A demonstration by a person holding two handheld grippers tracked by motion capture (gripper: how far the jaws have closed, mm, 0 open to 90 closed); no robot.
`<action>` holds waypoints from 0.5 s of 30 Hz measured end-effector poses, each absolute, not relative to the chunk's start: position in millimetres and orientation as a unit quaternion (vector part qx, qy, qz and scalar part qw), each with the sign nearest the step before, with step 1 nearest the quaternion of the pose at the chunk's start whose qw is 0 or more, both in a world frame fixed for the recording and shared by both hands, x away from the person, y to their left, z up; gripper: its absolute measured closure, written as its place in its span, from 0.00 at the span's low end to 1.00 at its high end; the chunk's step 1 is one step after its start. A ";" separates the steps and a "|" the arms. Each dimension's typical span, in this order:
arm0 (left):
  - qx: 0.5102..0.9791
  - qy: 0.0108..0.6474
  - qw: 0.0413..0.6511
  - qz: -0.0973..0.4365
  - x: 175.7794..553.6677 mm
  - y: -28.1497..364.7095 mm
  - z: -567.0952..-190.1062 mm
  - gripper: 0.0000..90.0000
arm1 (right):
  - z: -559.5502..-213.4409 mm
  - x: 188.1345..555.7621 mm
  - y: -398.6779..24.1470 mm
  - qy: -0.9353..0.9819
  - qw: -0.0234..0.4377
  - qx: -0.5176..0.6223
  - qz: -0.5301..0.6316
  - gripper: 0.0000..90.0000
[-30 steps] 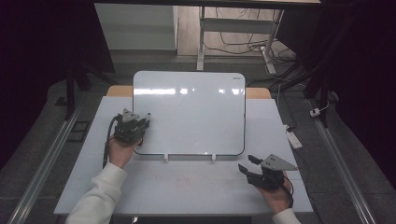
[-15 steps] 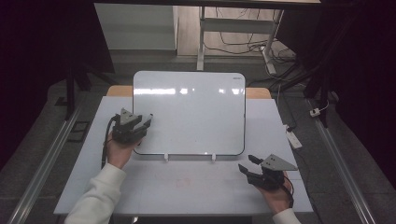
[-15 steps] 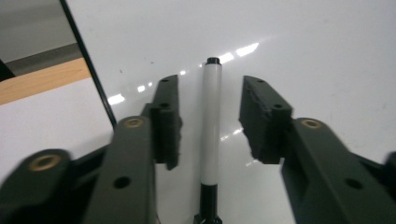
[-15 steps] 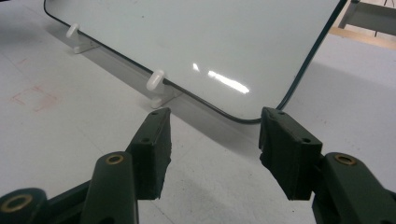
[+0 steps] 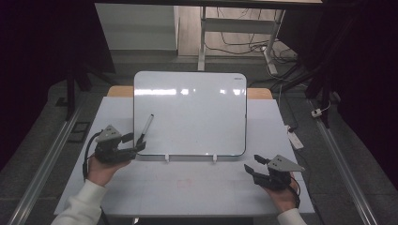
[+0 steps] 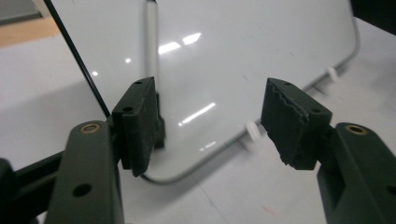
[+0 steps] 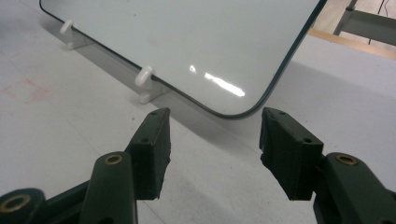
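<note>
White sleeve and bare hand: that is your left arm, coming in from the bottom left, with the left gripper (image 5: 133, 146) held low just off the near left corner of the whiteboard (image 5: 197, 117). Its jaws have just been opening and now stand wide with nothing between them; in the left gripper view the left gripper (image 6: 210, 121) looks across that corner, one jaw just in front of the marker's (image 6: 152, 56) dark end.

You can see the marker (image 5: 145, 127) lying on the board's left part, near the left edge: a slim pale barrel with a dark tip toward your gripper, slanting up and away from it. It lies free, with no jaw pressed on it.

Glossy and blank, the board sits on the pale table (image 5: 187, 187), and two small white clips (image 5: 167, 158) show at its near edge.

Your right hand rests near the table's near right corner, the right gripper (image 5: 251, 169) aimed left, well apart from the marker. Its jaws are wide and empty, and the right gripper (image 7: 215, 140) faces the board's near right corner.
</note>
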State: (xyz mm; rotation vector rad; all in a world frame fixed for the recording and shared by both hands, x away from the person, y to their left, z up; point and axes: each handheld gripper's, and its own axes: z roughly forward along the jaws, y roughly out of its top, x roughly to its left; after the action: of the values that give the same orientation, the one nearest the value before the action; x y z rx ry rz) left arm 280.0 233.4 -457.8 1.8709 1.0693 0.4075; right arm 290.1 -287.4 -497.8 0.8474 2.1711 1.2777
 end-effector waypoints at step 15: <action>0.764 0.440 0.453 0.133 232.2 252.0 -503.3 0.37 | -504.5 291.8 -301.4 0.799 0.231 0.313 0.458 0.47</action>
State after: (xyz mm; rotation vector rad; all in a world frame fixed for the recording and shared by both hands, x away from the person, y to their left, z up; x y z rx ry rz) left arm 232.2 252.0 -503.3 1.8861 1.0876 0.3280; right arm 291.8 -301.4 -504.5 0.8612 2.1979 1.2600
